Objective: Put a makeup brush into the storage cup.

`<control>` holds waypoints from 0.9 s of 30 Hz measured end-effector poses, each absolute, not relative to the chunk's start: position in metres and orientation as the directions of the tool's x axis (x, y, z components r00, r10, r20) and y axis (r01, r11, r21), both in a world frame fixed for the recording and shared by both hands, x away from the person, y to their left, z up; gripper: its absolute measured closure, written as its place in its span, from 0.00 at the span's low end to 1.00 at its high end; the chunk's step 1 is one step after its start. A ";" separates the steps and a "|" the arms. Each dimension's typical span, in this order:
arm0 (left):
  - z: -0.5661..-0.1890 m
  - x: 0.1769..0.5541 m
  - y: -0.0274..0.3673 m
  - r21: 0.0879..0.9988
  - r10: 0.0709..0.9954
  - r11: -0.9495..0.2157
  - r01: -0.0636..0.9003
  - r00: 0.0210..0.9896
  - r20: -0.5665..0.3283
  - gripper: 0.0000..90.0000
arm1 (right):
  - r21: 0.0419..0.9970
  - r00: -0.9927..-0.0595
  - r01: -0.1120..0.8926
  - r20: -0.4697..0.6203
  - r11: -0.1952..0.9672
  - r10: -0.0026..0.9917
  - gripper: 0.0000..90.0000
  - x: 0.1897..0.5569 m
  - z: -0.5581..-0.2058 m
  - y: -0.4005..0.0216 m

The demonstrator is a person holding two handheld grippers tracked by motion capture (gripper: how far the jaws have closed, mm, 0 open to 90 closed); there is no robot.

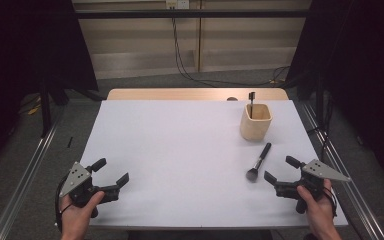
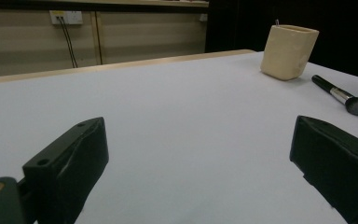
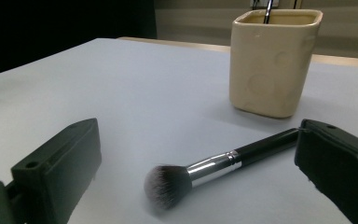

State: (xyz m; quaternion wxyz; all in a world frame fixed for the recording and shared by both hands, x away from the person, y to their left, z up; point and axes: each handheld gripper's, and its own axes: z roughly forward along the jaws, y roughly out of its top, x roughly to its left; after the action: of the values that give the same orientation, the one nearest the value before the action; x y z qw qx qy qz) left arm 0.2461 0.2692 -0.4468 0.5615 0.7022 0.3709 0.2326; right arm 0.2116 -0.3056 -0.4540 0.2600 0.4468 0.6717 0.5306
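Tabletop (image 1: 180, 150), white and broad, is lying mostly bare, giving both hands open room; its right edge is running close beside the right gripper (image 1: 280, 175). Near the far right corner a cream holder (image 1: 255, 122) is standing upright with one dark handle already poking out of it. Just nearer than the holder, the makeup brush (image 1: 259, 161) is lying flat, its long axis running from the holder's foot down toward the person, bristle head (image 3: 167, 185) nearest. The right gripper is sitting just beside that head, jaws spread wide and holding nothing, so it is plainly the nearer one. The left gripper (image 1: 111, 176) is resting well apart at the near left, jaws likewise parted and empty.
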 end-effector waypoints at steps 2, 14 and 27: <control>-0.446 0.245 0.269 0.962 0.780 -0.099 0.256 0.620 -0.085 0.05 | 0.941 -0.469 0.334 0.118 0.052 0.875 0.00 0.213 -0.454 -0.304; -0.443 0.246 0.270 0.966 0.783 -0.104 0.239 0.618 -0.069 0.04 | 0.948 -0.484 0.315 0.124 0.040 0.866 0.01 0.220 -0.450 -0.301; -0.445 0.246 0.270 0.961 0.791 -0.116 0.252 0.609 -0.064 0.05 | 0.950 -0.478 0.312 0.131 0.028 0.868 0.01 0.247 -0.439 -0.298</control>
State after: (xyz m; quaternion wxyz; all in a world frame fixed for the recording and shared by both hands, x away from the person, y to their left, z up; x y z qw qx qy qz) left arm 0.2458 0.2702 -0.4453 0.5530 0.7061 0.3692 0.2436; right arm 0.2467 -0.2982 -0.4391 0.2577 0.4410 0.6691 0.5398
